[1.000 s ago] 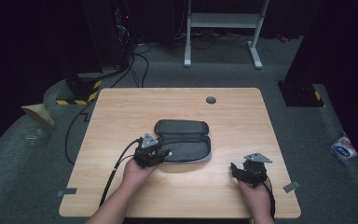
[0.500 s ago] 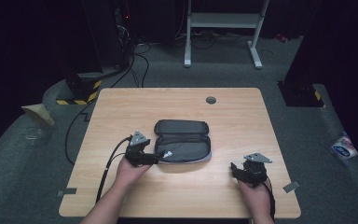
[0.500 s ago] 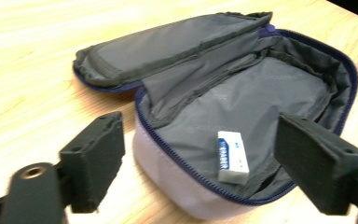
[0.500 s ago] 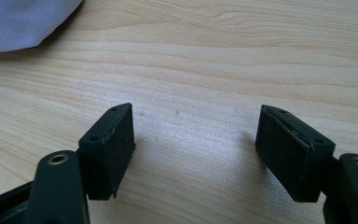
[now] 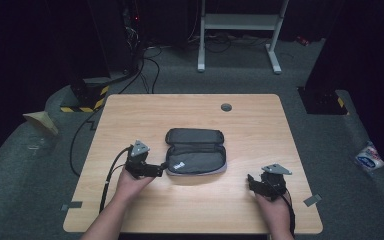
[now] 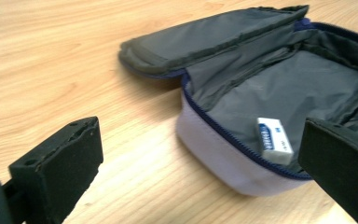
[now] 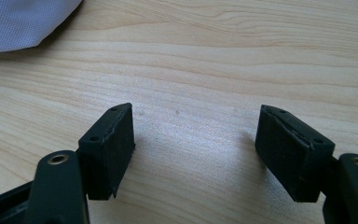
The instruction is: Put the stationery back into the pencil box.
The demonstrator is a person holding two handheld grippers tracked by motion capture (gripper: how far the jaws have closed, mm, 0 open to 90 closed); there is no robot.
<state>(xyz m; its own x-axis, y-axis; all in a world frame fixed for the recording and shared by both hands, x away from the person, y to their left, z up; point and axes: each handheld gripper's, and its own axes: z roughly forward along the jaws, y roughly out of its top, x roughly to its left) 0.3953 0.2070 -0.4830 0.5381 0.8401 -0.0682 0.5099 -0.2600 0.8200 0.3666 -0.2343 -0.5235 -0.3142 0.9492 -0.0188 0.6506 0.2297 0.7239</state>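
- The wooden table (image 5: 195, 205) takes up the middle of the high view; a small dark round cap (image 5: 226, 107) is set in its far edge.
- A soft zip case (image 5: 196, 158) lies open near the middle of the table, a little toward the person's side. Its lid is folded back on the far side and its dark grey lining faces up. In the left gripper view the case (image 6: 223, 154) shows a pale lilac outer wall and a blue zip along the rim.
- The left gripper (image 5: 161, 169) is held in the person's left hand (image 5: 132, 184) at the left end of the case, just beside its near left corner. Its jaws have just been opening and now stand wide apart with nothing pressed between them; in its own view, the left gripper (image 6: 200, 172) has the corner of the case lying in the gap.
- The right gripper (image 5: 252, 182) sits in the right hand (image 5: 272, 210) near the front right of the table, well apart from the case. In its own view, the right gripper (image 7: 196, 154) has its jaws parted over bare wood, holding nothing.
- A small white eraser (image 6: 274, 141) with blue print lies inside the case, against the near wall at its left end; in the high view the eraser (image 5: 178, 165) is a pale spot close to the left gripper.
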